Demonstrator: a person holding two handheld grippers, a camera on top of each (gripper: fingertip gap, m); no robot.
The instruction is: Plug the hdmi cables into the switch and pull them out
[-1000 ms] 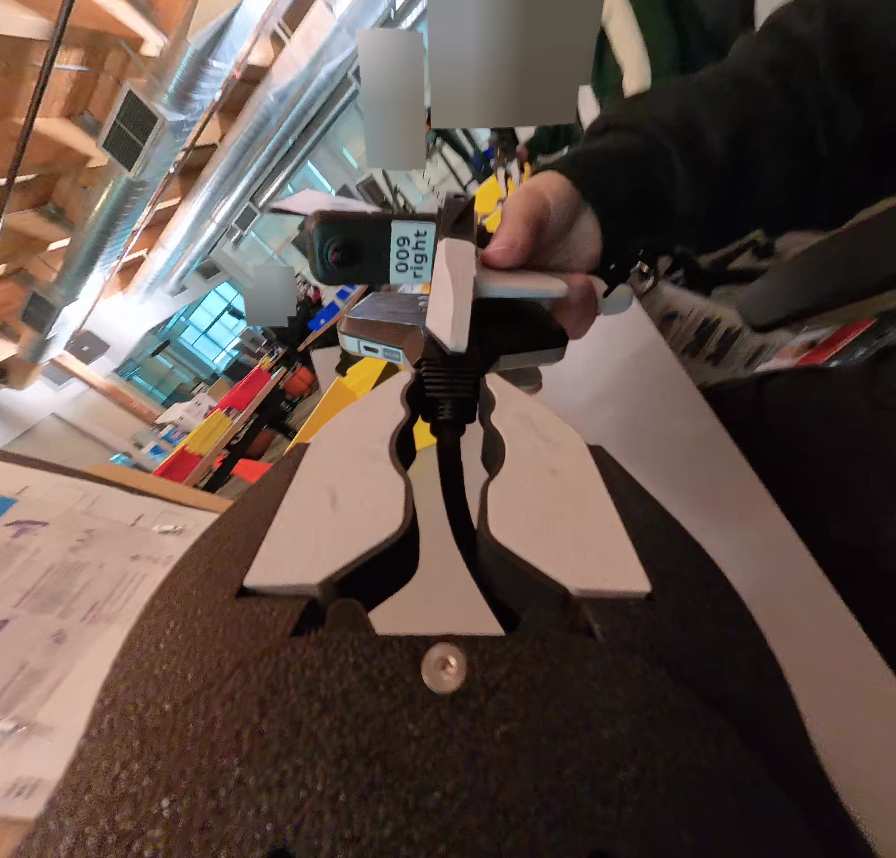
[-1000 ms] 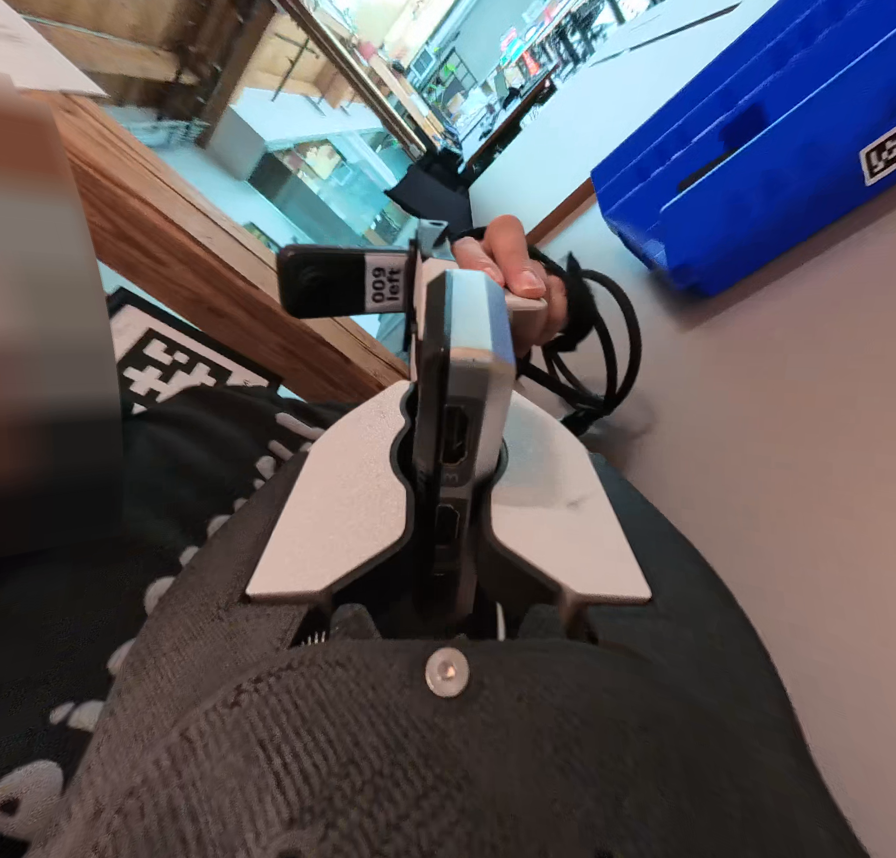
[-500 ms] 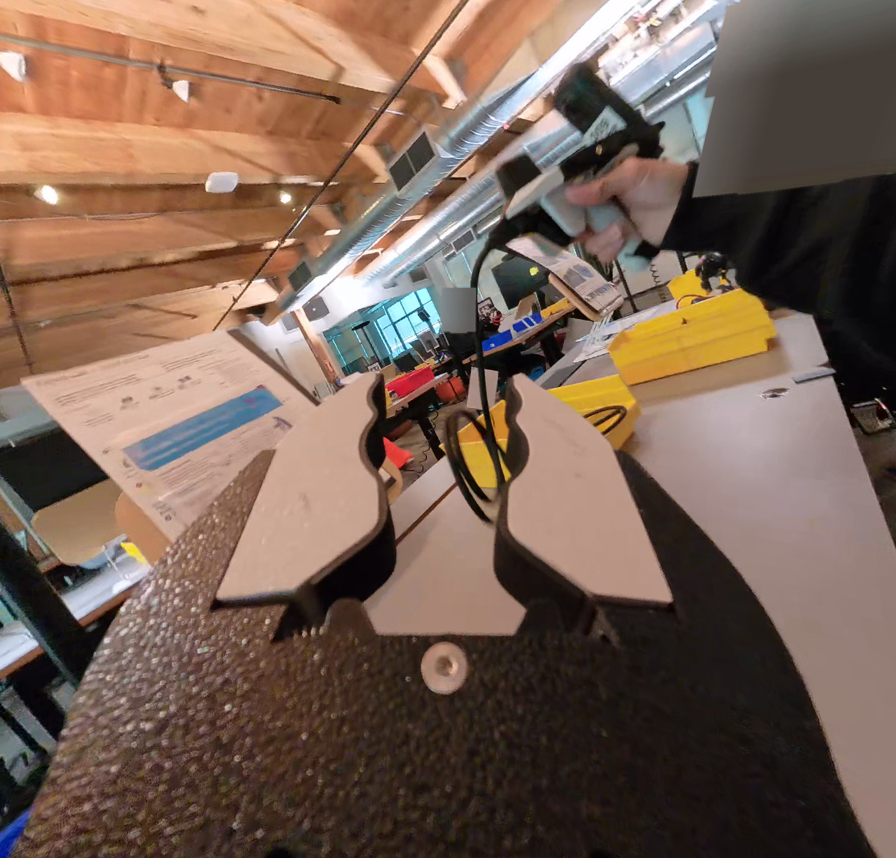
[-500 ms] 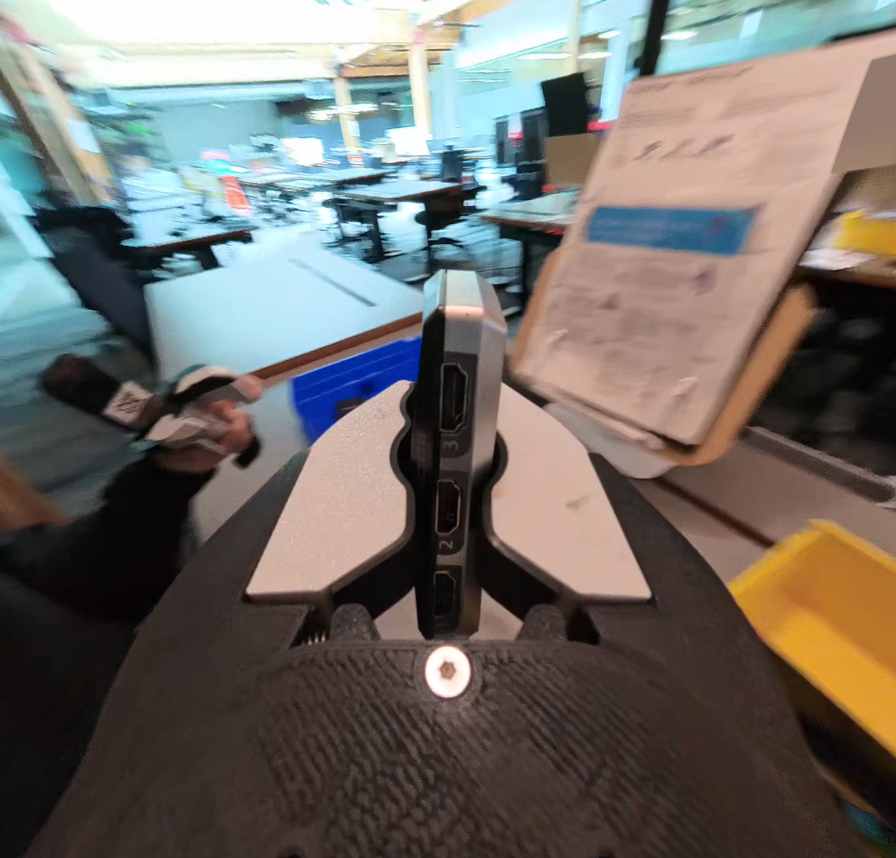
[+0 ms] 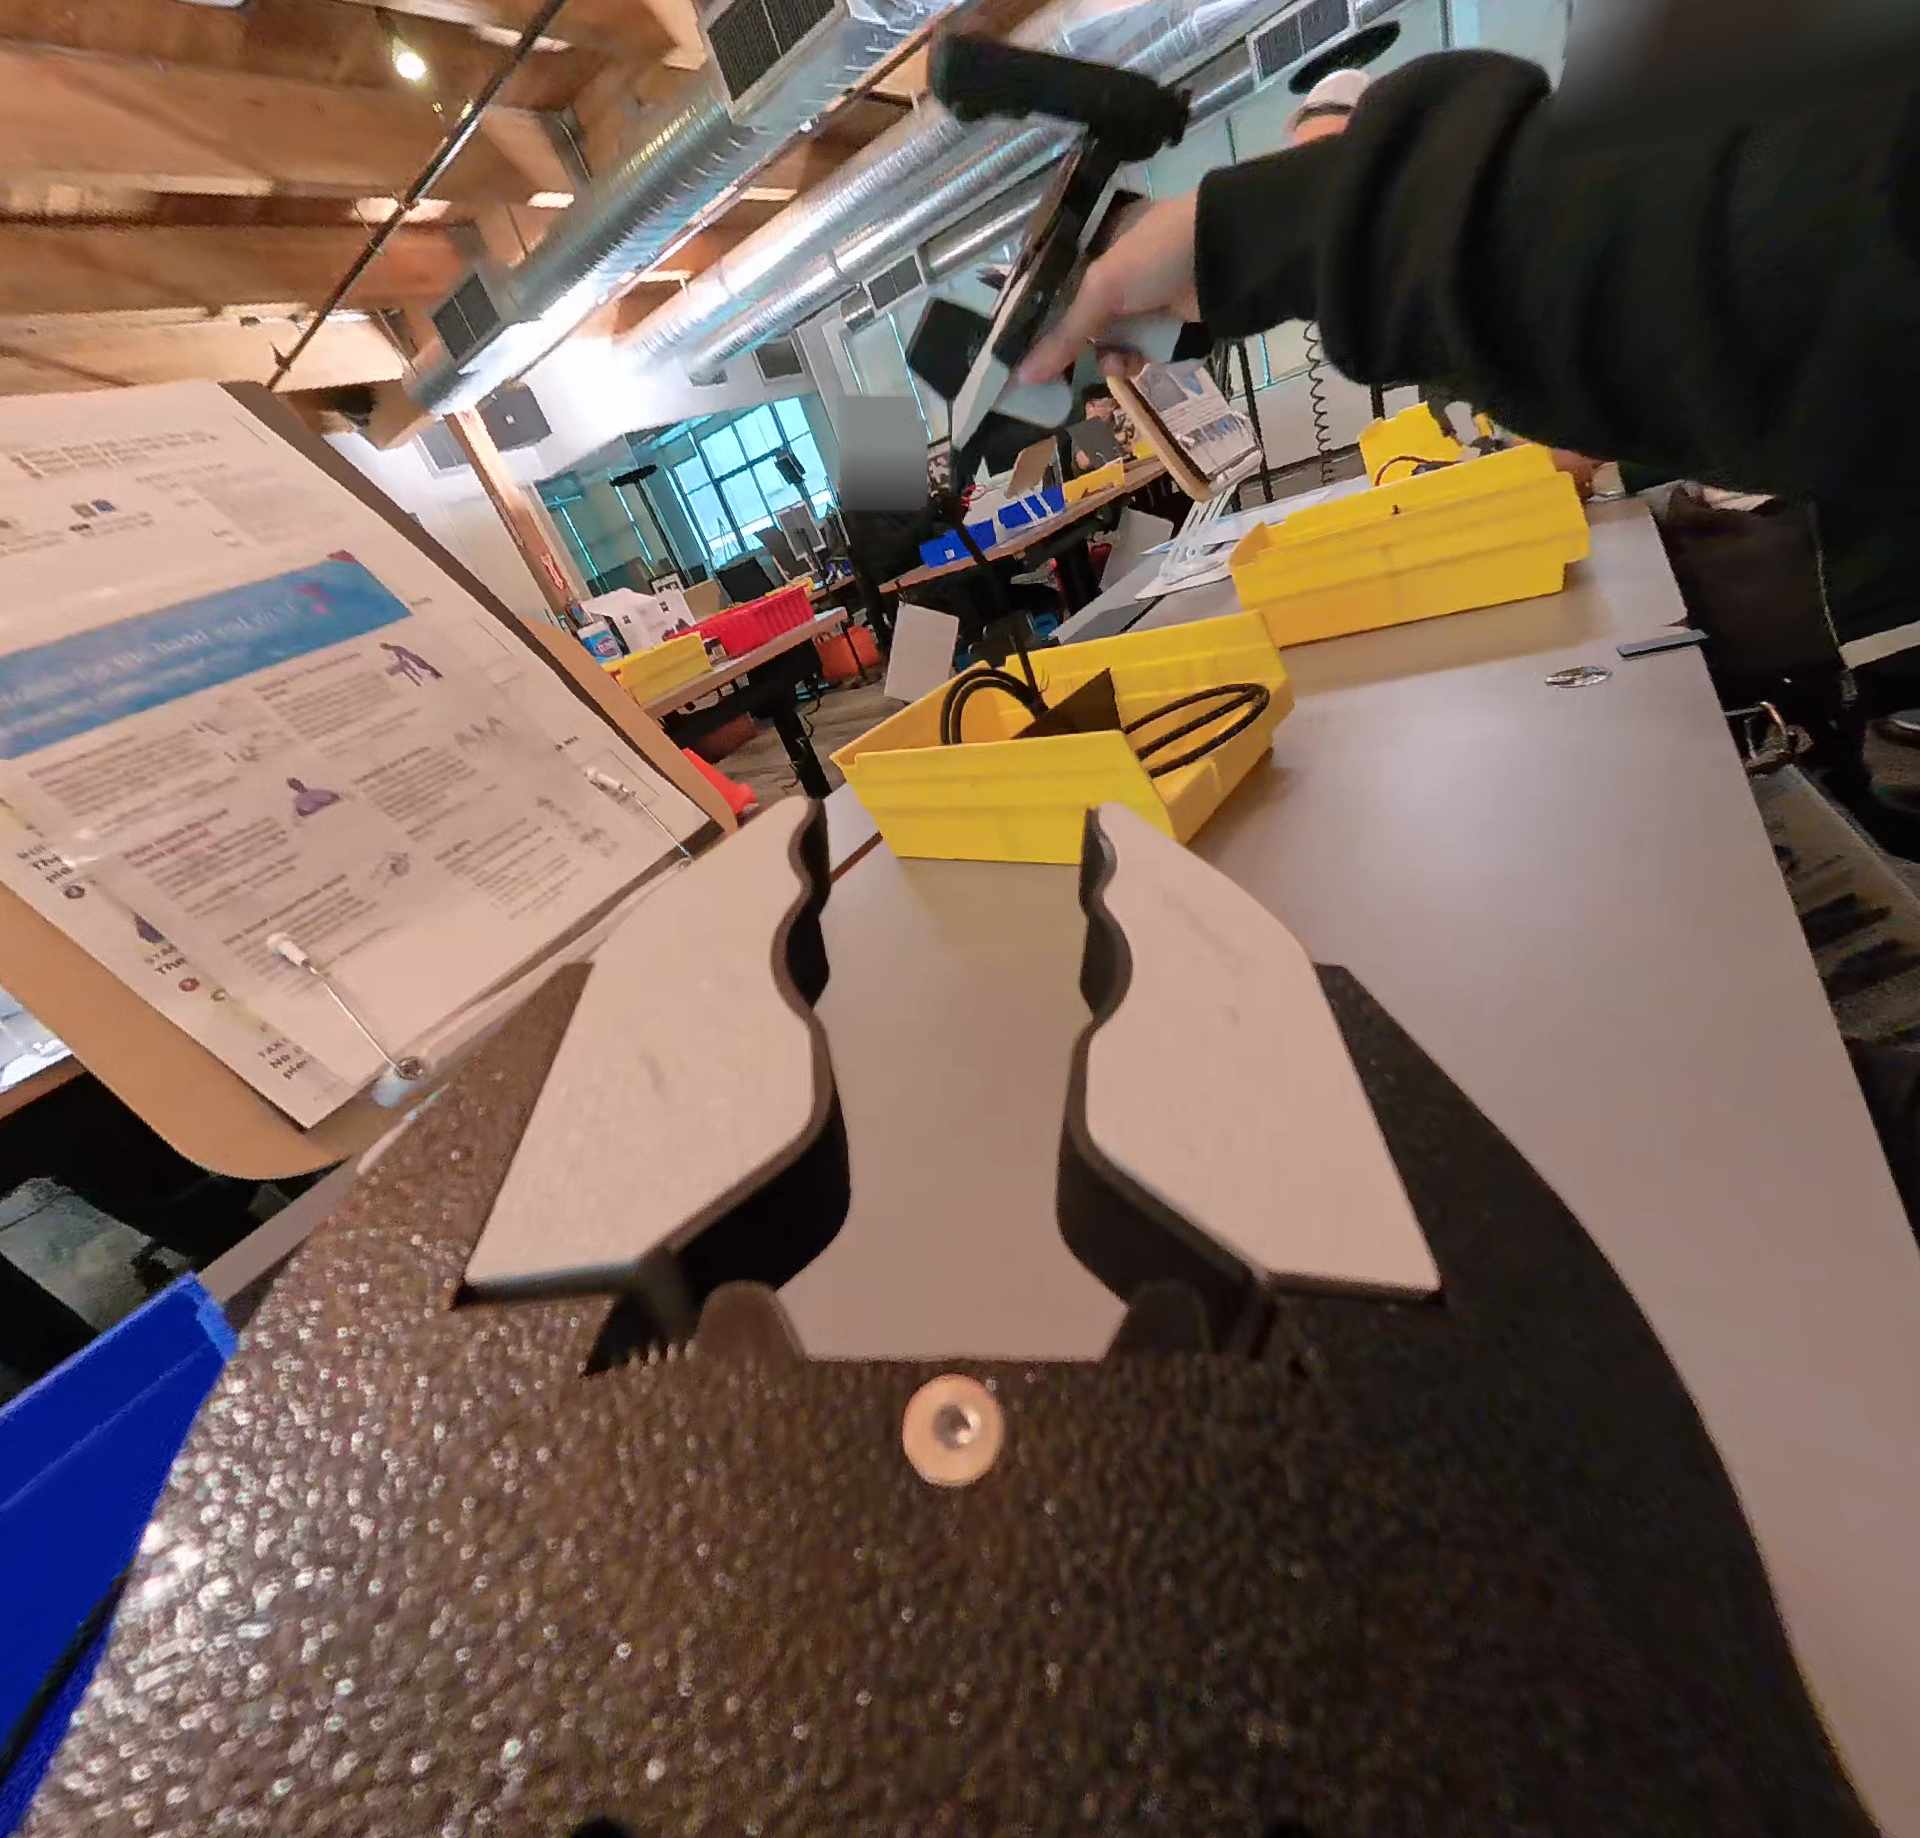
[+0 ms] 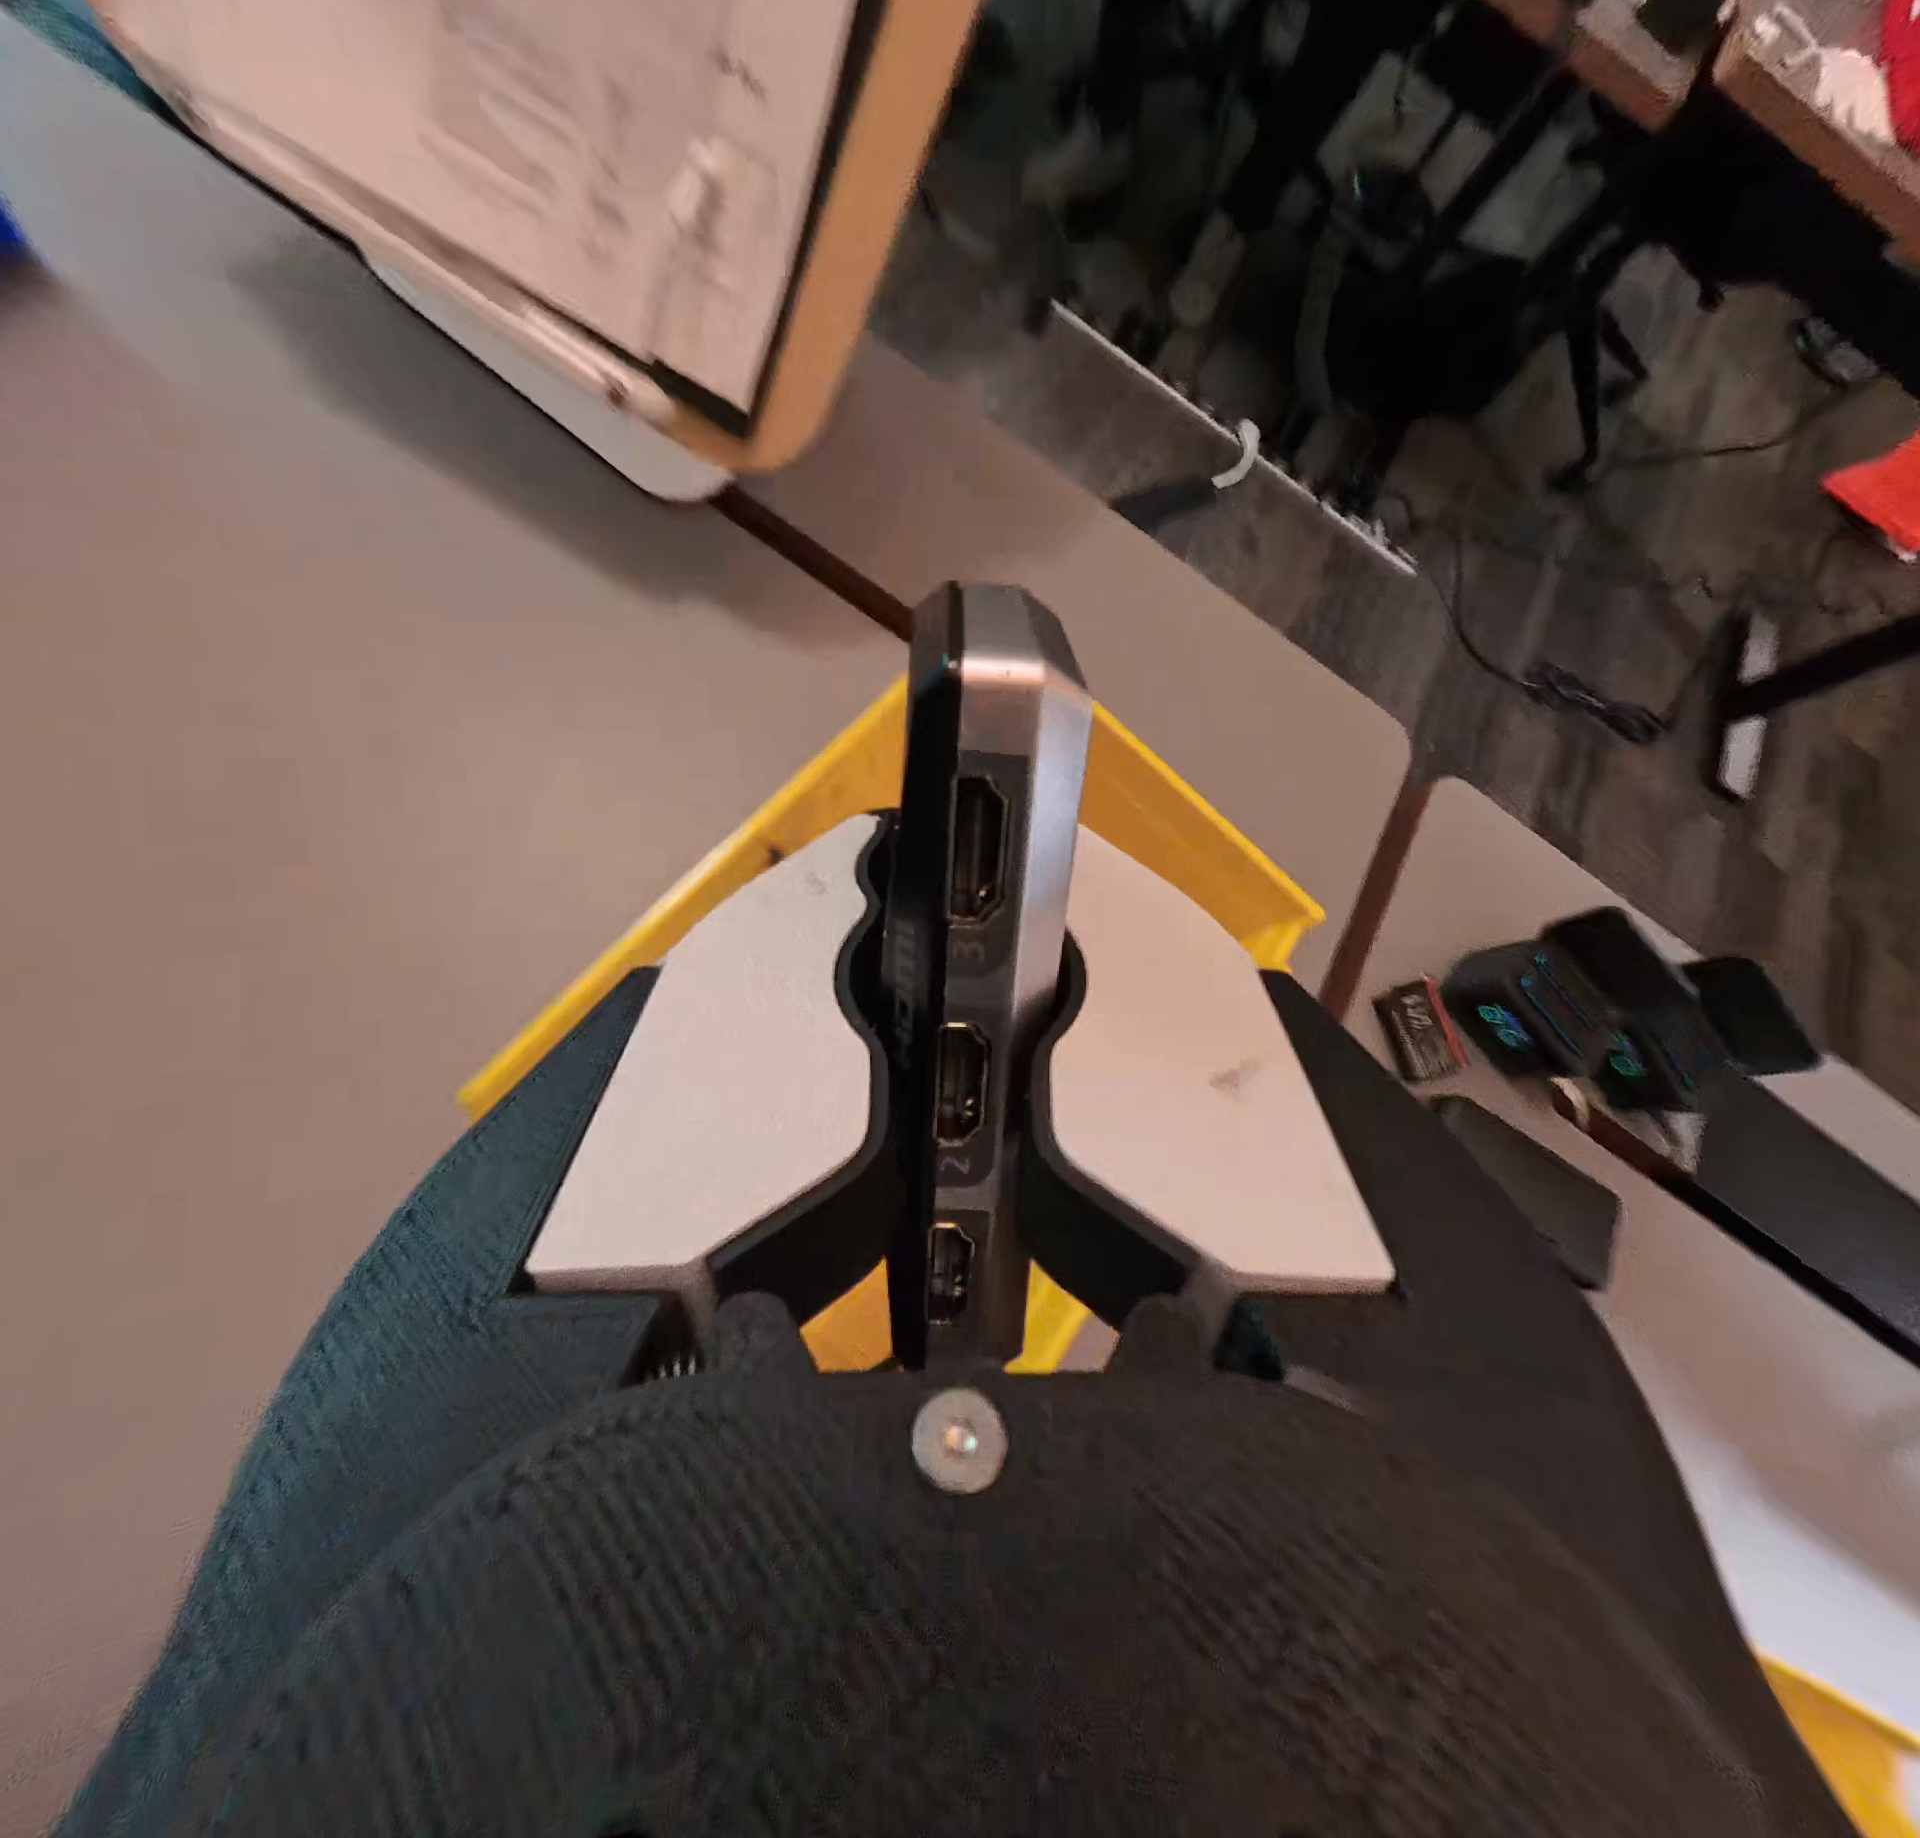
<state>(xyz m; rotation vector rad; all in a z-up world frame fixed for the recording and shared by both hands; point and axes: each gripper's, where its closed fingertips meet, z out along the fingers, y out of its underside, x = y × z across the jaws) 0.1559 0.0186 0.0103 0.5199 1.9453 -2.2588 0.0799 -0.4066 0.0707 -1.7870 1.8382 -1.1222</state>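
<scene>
Right gripper (image 6: 971,915) clamped on switch (image 6: 992,957), long axis along the fingers, empty ports camera-ward; left gripper (image 5: 951,889) agape, empty.

Grey table (image 5: 1455,905) with a yellow bin (image 5: 997,791) near its far-left corner. Second, longer yellow bin (image 5: 1413,562) farther back on the same table. Tilted wooden board (image 5: 260,1134) with printed instruction sheet (image 5: 291,749) at left edge. Blue bin (image 5: 94,1476) corner bottom left. Wooden ceiling beams (image 5: 208,126), silver ducts (image 5: 831,178) overhead. Background tables hold red and blue bins, blurred. Small black device (image 6: 1579,1009) with lit teal display on a neighbouring table.
</scene>
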